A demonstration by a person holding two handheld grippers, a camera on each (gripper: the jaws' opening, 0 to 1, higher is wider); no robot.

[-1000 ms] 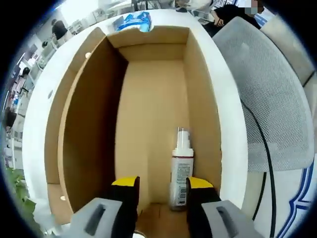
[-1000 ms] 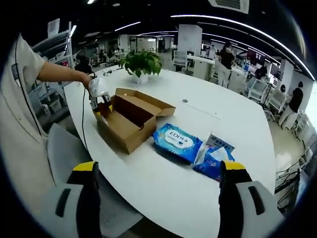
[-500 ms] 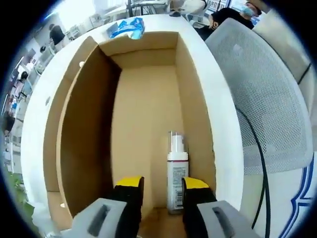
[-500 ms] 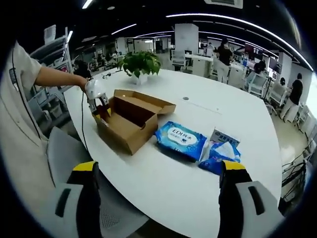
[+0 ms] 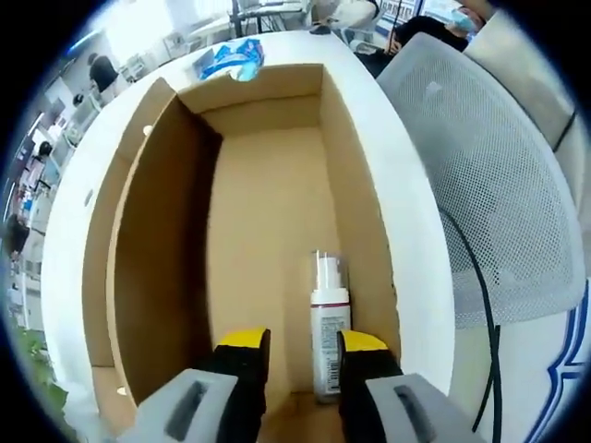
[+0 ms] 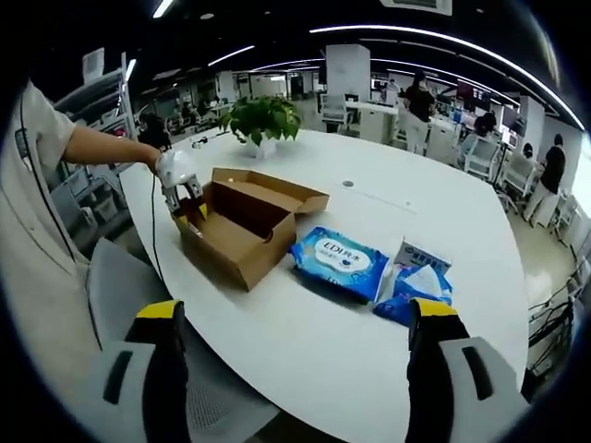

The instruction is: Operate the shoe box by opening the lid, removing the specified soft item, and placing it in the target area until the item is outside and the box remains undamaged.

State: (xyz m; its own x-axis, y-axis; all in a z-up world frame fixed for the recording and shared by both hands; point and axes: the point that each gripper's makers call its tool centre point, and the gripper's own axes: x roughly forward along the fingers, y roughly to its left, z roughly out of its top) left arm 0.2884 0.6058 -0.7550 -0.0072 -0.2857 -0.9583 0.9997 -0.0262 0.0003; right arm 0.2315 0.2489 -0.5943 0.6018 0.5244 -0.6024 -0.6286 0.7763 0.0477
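Reaching down into the open shoe box (image 5: 268,231), the left gripper (image 5: 300,346) hangs over the near end with its yellow-tipped fingers (image 5: 242,343) set a little apart, holding nothing. Lid's already swung back, you can see that in the right gripper view, where the shoe box (image 6: 242,221) sits on the white counter (image 6: 388,351) with its flap laid open toward the plant (image 6: 263,118). Inside, lying along the box floor close to the right-hand wall, is a small white spray bottle (image 5: 329,334), its base just past the right finger. No soft item turns up in the box from here, though the corner under the fingers is hidden, so I can't rule one out. The soft goods are outside: a blue wipes pack (image 6: 338,262) beside the box's end and a tissue pack (image 6: 414,286) just beyond it. The right gripper (image 6: 294,369) waits well back over the counter edge, fingers spread wide and empty. So this looks like the search-and-reach step. Next move calls for a slow descent, staying off the cardboard walls, and a choice of what to pinch.
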